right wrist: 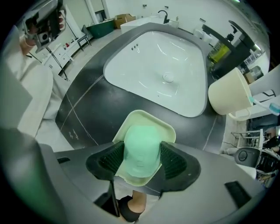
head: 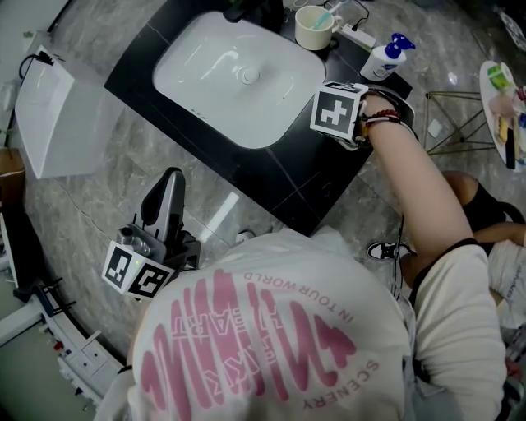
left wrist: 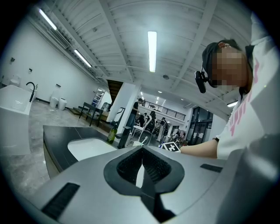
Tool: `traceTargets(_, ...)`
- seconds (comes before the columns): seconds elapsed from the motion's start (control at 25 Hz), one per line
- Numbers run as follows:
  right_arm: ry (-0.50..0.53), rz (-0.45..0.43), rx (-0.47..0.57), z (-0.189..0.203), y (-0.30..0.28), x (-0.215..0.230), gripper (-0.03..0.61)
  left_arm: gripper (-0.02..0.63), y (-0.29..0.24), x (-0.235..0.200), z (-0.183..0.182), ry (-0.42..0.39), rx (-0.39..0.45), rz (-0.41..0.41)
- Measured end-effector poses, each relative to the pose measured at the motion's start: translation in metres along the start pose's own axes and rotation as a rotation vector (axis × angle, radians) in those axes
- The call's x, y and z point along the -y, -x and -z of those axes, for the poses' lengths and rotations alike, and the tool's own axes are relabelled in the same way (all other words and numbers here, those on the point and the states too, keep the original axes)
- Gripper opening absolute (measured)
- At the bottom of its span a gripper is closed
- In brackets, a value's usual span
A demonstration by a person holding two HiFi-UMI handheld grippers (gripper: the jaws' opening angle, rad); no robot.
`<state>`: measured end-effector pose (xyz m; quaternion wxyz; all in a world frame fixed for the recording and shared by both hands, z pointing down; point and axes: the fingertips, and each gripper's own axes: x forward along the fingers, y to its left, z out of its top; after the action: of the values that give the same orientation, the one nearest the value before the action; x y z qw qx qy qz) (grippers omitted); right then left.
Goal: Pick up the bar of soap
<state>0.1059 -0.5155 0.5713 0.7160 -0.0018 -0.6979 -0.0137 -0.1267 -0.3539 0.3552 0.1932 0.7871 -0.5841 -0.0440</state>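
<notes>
A pale green bar of soap [right wrist: 141,148] sits between the jaws of my right gripper [right wrist: 141,154], and both ribbed pads [right wrist: 173,160] press its sides. Under it lies a cream soap dish [right wrist: 144,117] on the black counter [right wrist: 83,109]; whether the soap is off the dish I cannot tell. In the head view my right gripper [head: 339,115] hangs over the counter's right end, and its marker cube hides soap and dish. My left gripper [head: 168,185] is held low at the person's left side, away from the counter. Its jaws [left wrist: 142,153] are shut with nothing in them.
A white basin [head: 238,78] fills the middle of the black counter [head: 279,177]. A cream cup [head: 313,27] with a toothbrush, a white pump bottle [head: 385,59] and a black faucet [head: 255,8] stand behind it. A white box [head: 49,115] stands at the left.
</notes>
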Motion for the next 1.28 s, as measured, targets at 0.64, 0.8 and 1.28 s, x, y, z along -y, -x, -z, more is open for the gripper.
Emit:
traceTargets(0.64,0.078,-0.075,-0.060,-0.002,-0.006,-0.005,0.253,0.011,-0.032,0.015,0.007,0.017,0.053,0.082)
traceTargets(0.8,0.057,-0.036,0.055,-0.002,0.000,-0.003,0.262,0.011,-0.036,0.019,0.010,-0.001,0.042,0.091)
traceTargets(1.28,-0.247,0.001,0.410,-0.005,0.017,0.006,0.261,0.011,-0.036,0.005,0.012,-0.022,0.022,0.027)
